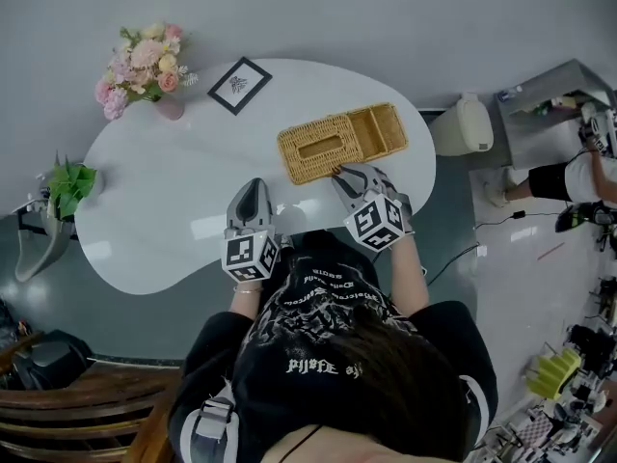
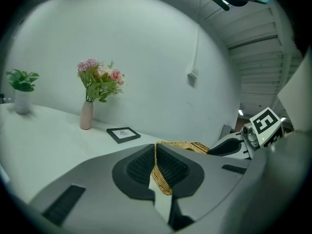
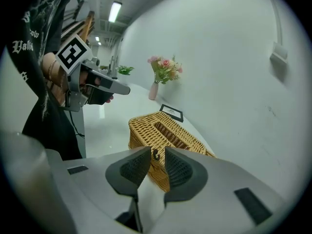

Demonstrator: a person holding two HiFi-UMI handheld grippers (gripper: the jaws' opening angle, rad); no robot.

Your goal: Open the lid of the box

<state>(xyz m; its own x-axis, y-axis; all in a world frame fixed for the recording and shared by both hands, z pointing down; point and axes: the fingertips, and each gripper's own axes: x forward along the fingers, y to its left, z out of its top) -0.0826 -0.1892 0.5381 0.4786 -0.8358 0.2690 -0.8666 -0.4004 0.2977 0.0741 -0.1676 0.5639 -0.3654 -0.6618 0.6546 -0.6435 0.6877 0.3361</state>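
Lid [image 1: 316,149] of the wicker box [image 3: 146,130] is judged down; its clasp [image 3: 155,154] is framed, ungripped, between the right gripper's [image 1: 343,175] parted fingers; the left gripper's [image 2: 155,149] are closed, empty.

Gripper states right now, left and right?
Left gripper: closed, empty.
Right gripper: open, jaws apart at the wicker box front latch, not gripping it.

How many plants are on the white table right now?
2. A pink vase of pink flowers stands at the far edge of the white table, left of the black picture frame. A green plant in a white pot sits at its left end. None appear hidden.
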